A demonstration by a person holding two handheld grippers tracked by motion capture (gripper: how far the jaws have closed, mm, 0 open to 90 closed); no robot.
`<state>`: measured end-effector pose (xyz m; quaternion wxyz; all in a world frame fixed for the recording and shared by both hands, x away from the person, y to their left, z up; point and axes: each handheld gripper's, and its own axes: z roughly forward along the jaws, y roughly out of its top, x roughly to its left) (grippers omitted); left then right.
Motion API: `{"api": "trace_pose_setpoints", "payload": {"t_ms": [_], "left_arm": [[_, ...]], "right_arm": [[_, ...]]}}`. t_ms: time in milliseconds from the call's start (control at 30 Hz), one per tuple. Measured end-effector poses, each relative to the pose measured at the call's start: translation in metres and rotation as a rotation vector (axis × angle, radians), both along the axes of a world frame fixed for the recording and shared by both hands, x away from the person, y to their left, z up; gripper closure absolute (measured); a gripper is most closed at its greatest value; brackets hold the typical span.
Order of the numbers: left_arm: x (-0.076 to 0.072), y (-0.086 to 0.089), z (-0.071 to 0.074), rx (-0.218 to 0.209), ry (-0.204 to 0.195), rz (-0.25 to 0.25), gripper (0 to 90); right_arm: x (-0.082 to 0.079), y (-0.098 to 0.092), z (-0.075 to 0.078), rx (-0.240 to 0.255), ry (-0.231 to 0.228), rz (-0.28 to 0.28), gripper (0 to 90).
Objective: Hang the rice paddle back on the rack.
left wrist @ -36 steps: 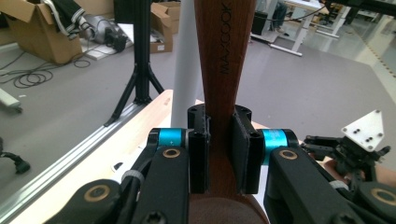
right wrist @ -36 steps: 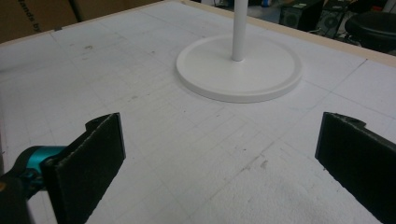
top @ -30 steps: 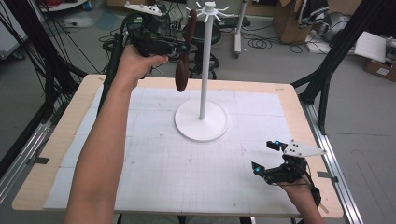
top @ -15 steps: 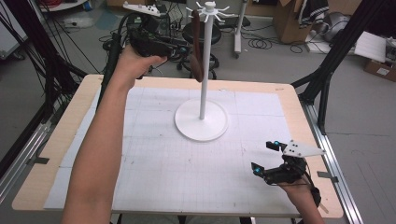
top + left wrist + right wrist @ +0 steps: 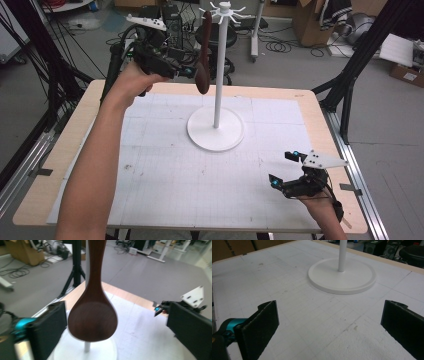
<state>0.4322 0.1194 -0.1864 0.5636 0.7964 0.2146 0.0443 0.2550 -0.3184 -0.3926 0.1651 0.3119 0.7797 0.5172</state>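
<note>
Spoon now hangs free on the stand, released by the left gripper.
The wooden spoon (image 5: 204, 50) hangs beside the white stand (image 5: 217, 95); left gripper (image 5: 192, 73) spread around its bowl, right gripper (image 5: 286, 169) spread, well apart from the stand.

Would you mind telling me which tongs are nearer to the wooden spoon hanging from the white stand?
The left. The left tongs sit right beside the wooden spoon, jaws open either side of its bowl. The right tongs rest low at the table's near right corner, well away.

We are seeing cardboard boxes (image 5: 311, 20) standing on the floor beyond the table's far right corner. Black cables (image 5: 280, 46) are lying near them, and a black stool (image 5: 215, 35) is sitting behind the far edge.
</note>
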Motion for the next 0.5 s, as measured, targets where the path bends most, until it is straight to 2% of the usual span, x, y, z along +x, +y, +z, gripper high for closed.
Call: {"api": "trace_pose_setpoints", "payload": {"t_ms": [300, 500], "left_arm": [[-0.016, 0.011, -0.013, 0.004, -0.015, -0.017, 1.7], [-0.029, 0.021, -0.020, -0.017, -0.035, -0.007, 1.7]], "right_arm": [[0.000, 0.001, 0.000, -0.006, 0.000, 0.001, 0.6], [0.000, 0.001, 0.000, -0.006, 0.002, 0.000, 0.6]]}}
